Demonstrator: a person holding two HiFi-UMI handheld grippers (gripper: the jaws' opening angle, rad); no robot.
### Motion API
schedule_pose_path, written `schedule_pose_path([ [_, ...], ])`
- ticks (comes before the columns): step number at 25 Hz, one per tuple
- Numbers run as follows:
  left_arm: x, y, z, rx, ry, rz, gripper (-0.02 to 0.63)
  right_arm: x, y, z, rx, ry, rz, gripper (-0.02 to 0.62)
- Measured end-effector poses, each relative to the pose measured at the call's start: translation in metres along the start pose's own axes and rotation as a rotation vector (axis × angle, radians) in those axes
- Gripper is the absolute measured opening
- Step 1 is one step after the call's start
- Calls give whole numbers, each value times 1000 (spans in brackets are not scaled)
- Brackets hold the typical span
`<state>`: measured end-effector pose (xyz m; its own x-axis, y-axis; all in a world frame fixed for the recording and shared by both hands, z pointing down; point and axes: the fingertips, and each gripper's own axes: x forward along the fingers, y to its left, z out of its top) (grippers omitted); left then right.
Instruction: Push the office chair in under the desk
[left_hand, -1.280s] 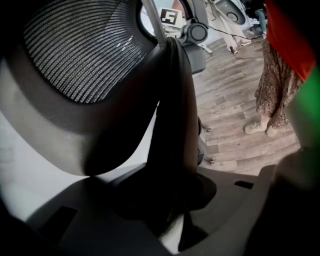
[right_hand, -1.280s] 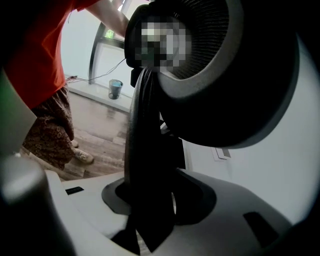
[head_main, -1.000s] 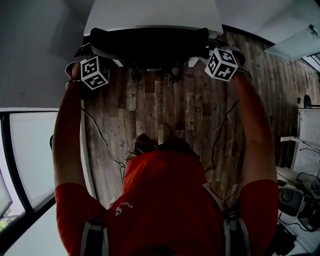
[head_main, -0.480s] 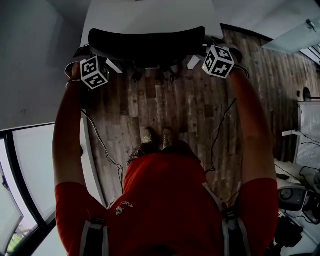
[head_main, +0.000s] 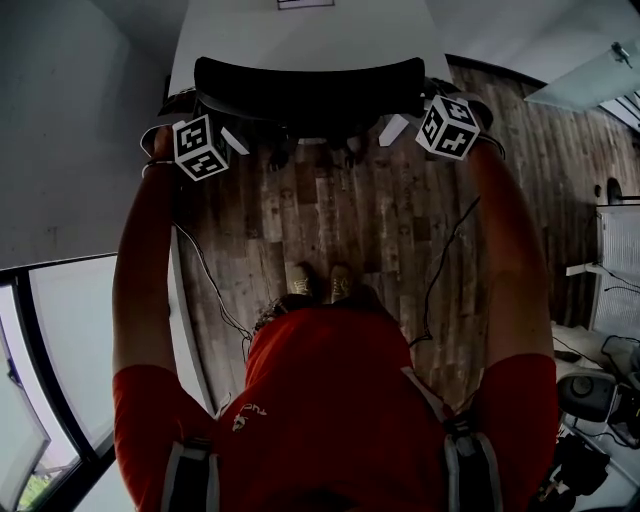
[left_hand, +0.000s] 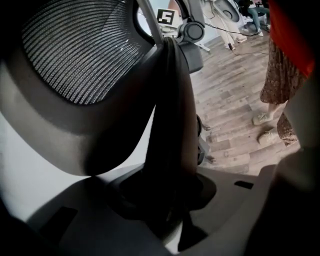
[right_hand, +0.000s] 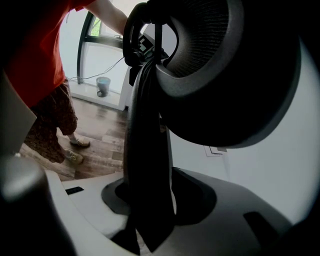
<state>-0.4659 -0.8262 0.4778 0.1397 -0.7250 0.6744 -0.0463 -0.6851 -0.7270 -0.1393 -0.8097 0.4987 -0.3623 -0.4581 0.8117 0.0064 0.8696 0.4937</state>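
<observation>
The black office chair's backrest (head_main: 310, 90) stands against the near edge of the white desk (head_main: 300, 30), on the wooden floor. My left gripper (head_main: 222, 132) holds the backrest's left edge and my right gripper (head_main: 408, 120) its right edge. In the left gripper view the dark frame edge (left_hand: 172, 125) beside the mesh (left_hand: 75, 50) runs down between the jaws of the left gripper (left_hand: 170, 200), which are shut on it. The right gripper (right_hand: 150, 205) is clamped the same way on the dark frame edge (right_hand: 145, 130).
The person's shoes (head_main: 320, 283) stand on the planks behind the chair. Cables (head_main: 215, 290) trail over the floor. A glass wall (head_main: 60, 330) runs along the left. White units and gear (head_main: 600, 300) stand at the right. A small cup (right_hand: 103, 86) sits by the window.
The person has stepped forward, both shoes now showing. The chair back, with both grippers still on it, sits a little closer in against the desk.
</observation>
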Motion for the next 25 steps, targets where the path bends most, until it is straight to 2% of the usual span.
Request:
schedule_pose_path([
  [6, -4, -5, 1, -24, 3, 6, 148, 0, 0, -1, 21, 5, -19, 195],
  [9, -8, -9, 2, -36, 12, 15, 169, -3, 1, -4, 23, 31, -39, 201],
  [12, -16, -13, 2, -21, 12, 26, 222, -11, -2, -6, 14, 52, -82, 239],
  [15, -27, -13, 3, -30, -5, 57, 255, -23, 0, -4, 11, 54, -104, 253],
  [20, -50, -8, 2, -69, -38, 114, 261, -45, 6, -1, 9, 44, -133, 253],
  [25, -94, 0, 3, -174, -116, 226, 262, -83, 6, 8, 101, -46, -227, 253],
])
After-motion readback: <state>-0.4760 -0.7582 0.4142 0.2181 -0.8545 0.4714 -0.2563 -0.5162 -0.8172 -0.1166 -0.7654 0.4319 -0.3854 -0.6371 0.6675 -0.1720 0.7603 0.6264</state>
